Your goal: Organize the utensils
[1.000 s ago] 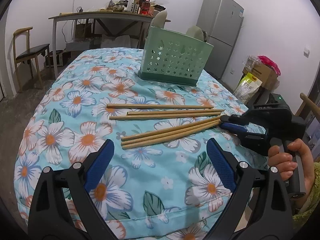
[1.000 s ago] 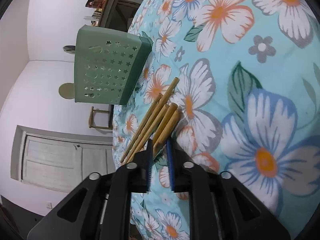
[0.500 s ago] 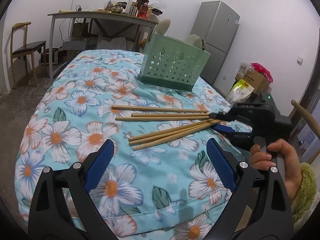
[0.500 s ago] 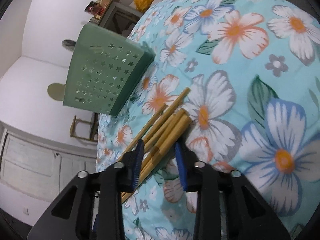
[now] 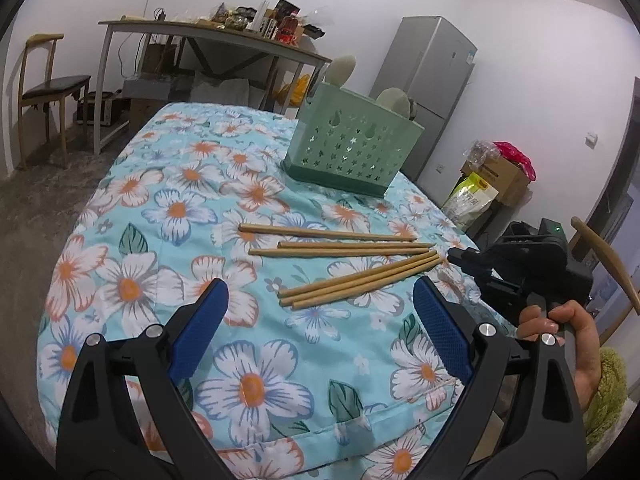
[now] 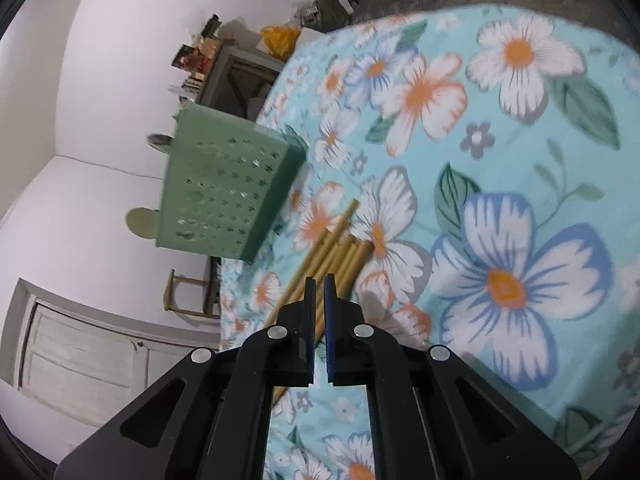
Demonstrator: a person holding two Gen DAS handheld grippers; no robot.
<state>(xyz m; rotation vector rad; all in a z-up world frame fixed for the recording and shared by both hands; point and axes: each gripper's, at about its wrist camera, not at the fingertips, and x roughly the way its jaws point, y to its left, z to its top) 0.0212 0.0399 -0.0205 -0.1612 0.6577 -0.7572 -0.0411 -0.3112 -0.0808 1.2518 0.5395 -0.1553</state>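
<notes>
Several wooden chopsticks (image 5: 352, 276) lie flat on the flowered cloth (image 5: 248, 392) in two loose groups. A green perforated basket (image 5: 352, 152) stands upright behind them. My left gripper (image 5: 320, 328) hangs wide open over the cloth, short of the chopsticks, with nothing between its blue pads (image 5: 200, 328). My right gripper (image 5: 450, 255) sits at the right-hand tips of the nearer group, held by a hand (image 5: 568, 332). Its jaws are closing and stand almost together (image 6: 319, 280). A chopstick (image 6: 344, 256) shows through the slit. Whether the pads press on it is unclear.
The basket (image 6: 224, 196) holds pale spoon-like utensils (image 5: 340, 70). Behind the cloth-covered table stand a cluttered desk (image 5: 216, 36), a chair (image 5: 44, 84) and a grey fridge (image 5: 432, 88). Boxes and bags (image 5: 496, 176) sit on the floor at right.
The right gripper's jaws, open around the chopstick ends half a second ago, have come nearly together, and it has lifted a little. The left gripper drifted sideways. The chopsticks lie as before.
</notes>
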